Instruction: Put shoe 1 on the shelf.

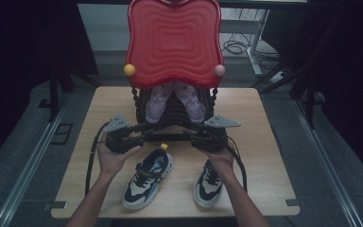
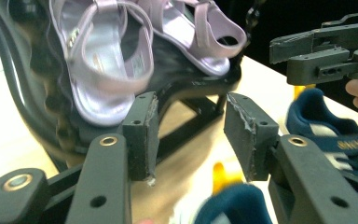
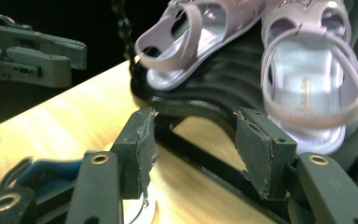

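While both grippers hover above the wooden worktop [image 1: 260,142], the left gripper [image 2: 189,135] and right gripper [image 3: 193,151] each hold their jaws apart with nothing between them. The lilac sandals [image 1: 175,101] rest on the black rack [image 1: 170,118], just beyond the navy sneakers [image 1: 149,177].

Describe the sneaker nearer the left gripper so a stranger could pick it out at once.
Start at the red wavy-topped shoe rack at the back of the wooden table. In front of it lie two navy and cream sneakers. The wanted sneaker lies left of the other sneaker, and it alone shows a yellow heel tab.
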Tool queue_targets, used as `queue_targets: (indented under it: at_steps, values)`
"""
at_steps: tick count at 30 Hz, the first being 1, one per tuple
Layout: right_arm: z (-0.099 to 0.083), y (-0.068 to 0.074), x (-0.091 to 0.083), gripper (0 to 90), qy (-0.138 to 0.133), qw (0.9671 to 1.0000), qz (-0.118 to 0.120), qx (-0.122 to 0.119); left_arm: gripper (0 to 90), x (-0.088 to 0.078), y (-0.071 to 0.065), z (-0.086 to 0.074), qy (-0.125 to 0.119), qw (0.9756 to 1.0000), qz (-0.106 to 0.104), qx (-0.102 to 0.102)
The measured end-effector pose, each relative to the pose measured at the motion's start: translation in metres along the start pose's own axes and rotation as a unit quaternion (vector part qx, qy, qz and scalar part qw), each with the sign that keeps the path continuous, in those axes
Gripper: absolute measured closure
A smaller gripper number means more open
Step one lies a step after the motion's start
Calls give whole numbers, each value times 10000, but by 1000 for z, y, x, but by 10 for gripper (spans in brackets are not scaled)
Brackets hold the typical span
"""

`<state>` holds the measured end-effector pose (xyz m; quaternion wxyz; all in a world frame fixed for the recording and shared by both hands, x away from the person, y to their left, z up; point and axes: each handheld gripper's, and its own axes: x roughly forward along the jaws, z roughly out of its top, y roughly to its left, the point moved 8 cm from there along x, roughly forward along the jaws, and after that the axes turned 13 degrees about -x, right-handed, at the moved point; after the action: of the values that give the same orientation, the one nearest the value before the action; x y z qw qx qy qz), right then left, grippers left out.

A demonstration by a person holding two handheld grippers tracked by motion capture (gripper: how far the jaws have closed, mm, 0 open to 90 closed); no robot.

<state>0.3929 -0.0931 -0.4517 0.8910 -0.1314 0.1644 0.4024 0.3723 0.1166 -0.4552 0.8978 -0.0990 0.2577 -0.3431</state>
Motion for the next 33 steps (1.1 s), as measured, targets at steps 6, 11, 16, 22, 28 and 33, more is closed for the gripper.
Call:
queue_targets:
  at_steps: [6, 11, 16, 22, 28, 33]
  values:
    - [-12, 7, -18, 470, -26, 9999, 153, 15, 556, -15, -4, -17, 76, 10000, -52, -8]
    - [-24, 10, -33, 473, -12, 9997, 252, -13, 560, -24, -8, -32, 171, 9998, -126, -61]
    - [-38, 11, -45, 471, 26, 9995, 322, -36, 563, -34, -10, -46, 294, 9993, -190, -98]
    - [-52, 16, -54, 471, 20, 9989, 472, -48, 566, -43, -11, -55, 384, 9989, -207, -171]
    - [-56, 15, -60, 471, 8, 9987, 500, -45, 573, -49, -16, -60, 412, 9987, -261, -171]
    - [-58, 14, -63, 469, -8, 9988, 486, -28, 570, -55, -22, -63, 517, 9978, -367, -191]
